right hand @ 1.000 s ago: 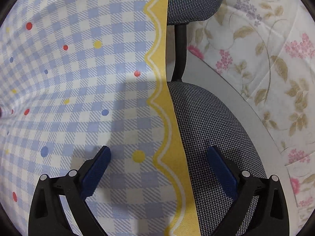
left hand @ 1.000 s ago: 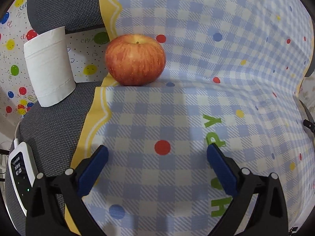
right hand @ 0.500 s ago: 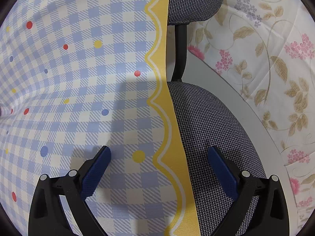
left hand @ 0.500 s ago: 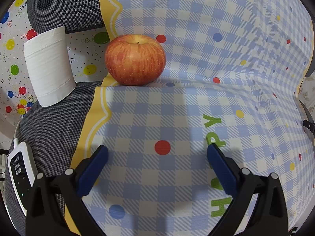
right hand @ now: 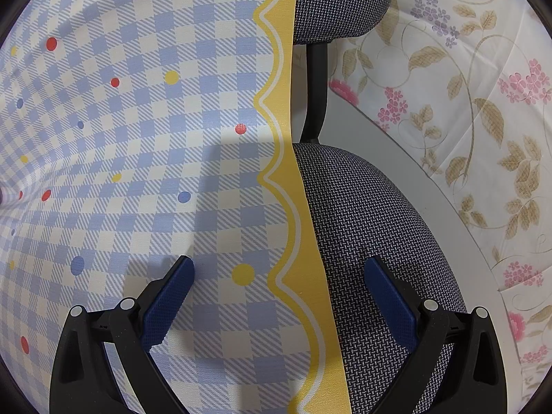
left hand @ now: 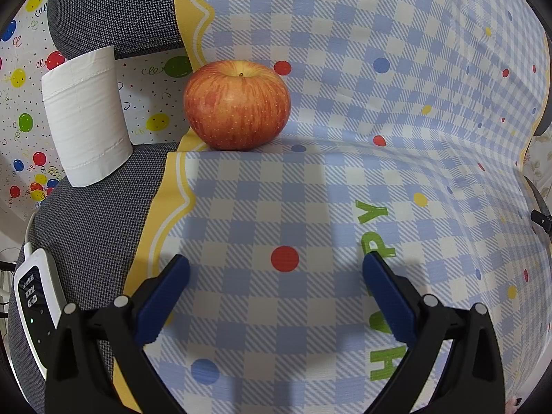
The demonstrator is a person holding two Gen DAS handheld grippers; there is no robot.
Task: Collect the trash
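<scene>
A red-yellow apple sits upright at the left edge of a blue checked sheet with coloured dots and a yellow border, draped over a grey chair. My left gripper is open and empty, hovering over the sheet well in front of the apple. A white paper roll stands on the chair seat left of the apple. My right gripper is open and empty over the sheet's yellow right edge, with nothing between its fingers.
A white remote with a cable lies on the grey seat at the left. A balloon-print sheet is behind. In the right wrist view the chair seat, its back post and a floral cloth show.
</scene>
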